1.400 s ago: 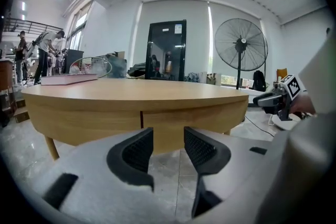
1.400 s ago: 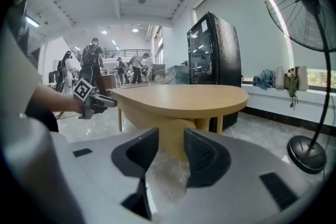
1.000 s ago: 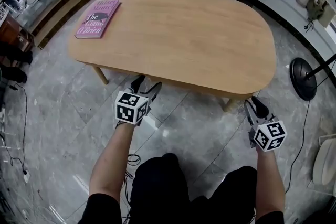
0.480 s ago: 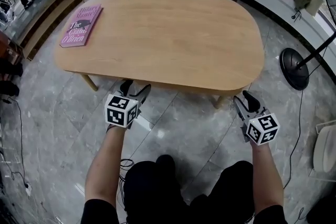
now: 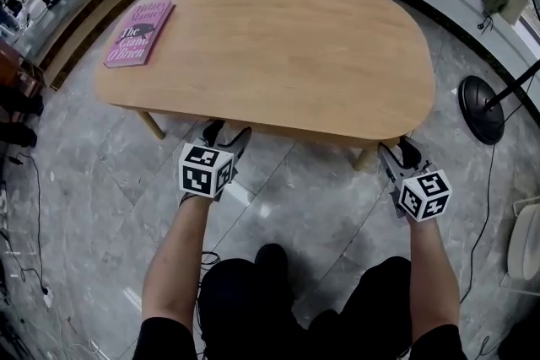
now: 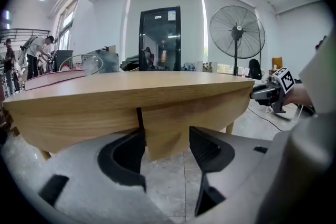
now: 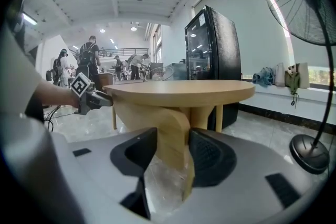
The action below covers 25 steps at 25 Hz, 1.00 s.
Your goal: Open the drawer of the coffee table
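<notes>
As left gripper (image 5: 226, 132) and right gripper (image 5: 398, 151) straddle the drawer front (image 6: 167, 136) under the worktop (image 5: 278, 46), left jaws just narrowed, right just widened; both open, unclamped. Grip, then pull.

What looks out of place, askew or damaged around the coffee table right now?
Nothing stands out. The coffee table stands level with an unmarked top, and the pink book lies flat near its far-left corner, fully on the surface.
</notes>
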Motion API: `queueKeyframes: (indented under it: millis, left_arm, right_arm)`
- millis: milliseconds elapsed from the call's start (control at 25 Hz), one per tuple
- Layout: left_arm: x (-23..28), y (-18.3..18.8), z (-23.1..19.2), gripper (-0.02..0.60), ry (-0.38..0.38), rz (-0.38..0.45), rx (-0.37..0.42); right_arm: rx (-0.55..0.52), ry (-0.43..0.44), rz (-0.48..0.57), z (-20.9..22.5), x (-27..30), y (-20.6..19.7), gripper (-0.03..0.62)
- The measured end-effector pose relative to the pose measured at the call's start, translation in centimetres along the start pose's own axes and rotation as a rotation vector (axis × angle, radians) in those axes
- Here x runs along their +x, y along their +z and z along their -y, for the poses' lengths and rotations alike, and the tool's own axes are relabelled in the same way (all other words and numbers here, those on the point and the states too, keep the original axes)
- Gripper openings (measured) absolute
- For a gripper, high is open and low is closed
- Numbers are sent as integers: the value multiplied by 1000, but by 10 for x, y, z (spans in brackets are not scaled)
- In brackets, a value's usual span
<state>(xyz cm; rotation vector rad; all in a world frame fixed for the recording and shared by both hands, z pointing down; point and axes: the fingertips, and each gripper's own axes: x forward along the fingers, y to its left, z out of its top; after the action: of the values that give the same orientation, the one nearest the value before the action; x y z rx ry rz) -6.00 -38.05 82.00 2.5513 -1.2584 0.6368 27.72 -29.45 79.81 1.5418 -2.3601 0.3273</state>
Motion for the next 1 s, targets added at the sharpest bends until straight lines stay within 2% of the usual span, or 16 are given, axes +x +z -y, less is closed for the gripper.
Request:
queueKeyframes:
  millis: [480, 720, 800, 920, 1000]
  left_arm:
    - [-25, -13, 13, 259, -2, -5, -18]
    - [-43, -22, 21, 249, -25, -22, -19]
    - [-46, -24, 23, 244, -28, -37, 22]
    - [-43, -23, 24, 268, -25, -56, 130]
    - [-45, -18, 20, 268, -30, -47, 161]
  right_arm:
    - [9, 9, -28, -16, -24, -10, 167]
    - [-10, 43, -66, -27, -39, -16, 172]
    - [-65, 49, -91, -26, -43, -17, 167]
    - [-198, 57, -107, -28, -46, -5, 163]
    - [-280, 75, -118, -36, -45, 4, 175]
